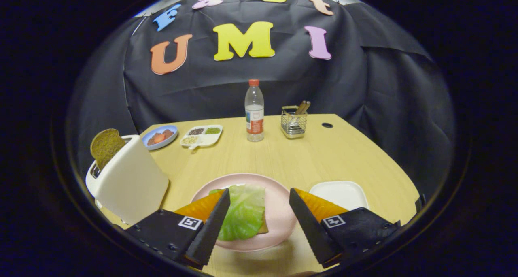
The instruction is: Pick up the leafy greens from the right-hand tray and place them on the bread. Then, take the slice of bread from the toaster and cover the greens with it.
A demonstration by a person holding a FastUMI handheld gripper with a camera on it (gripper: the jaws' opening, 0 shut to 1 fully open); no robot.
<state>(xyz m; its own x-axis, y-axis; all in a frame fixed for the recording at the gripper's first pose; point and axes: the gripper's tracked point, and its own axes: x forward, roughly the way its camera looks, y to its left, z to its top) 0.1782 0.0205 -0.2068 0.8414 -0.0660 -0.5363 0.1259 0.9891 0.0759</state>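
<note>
Two fingers spread wide, nothing between them but air; gripper (259,196) hangs over the near part of the wooden table (323,155). Jaws apart, gripping nothing.

Leafy greens (245,212) lie on the pink plate (279,212), between the fingers and just ahead of them, closer to the left finger, whose tip overlaps the leaf's left edge in view; contact cannot be told. A brown corner of bread (264,229) pokes out from under the leaf at its lower right, so the greens sit on top of the bread.

White tray (340,192) sits just right of the plate, beyond the right finger, with no greens on it.

White toaster (127,180) stands left of the plate, beside the left finger. One brown slice of bread (106,145) sticks up out of its slot, tilted slightly.

Farther back on the table: blue dish (160,137) with reddish food, white divided tray (201,135) with grains or seeds beside it, clear water bottle (254,111) with red cap in the middle, wire holder (294,122) with utensils to its right. Small dark hole (327,125) in the tabletop past the holder.
</note>
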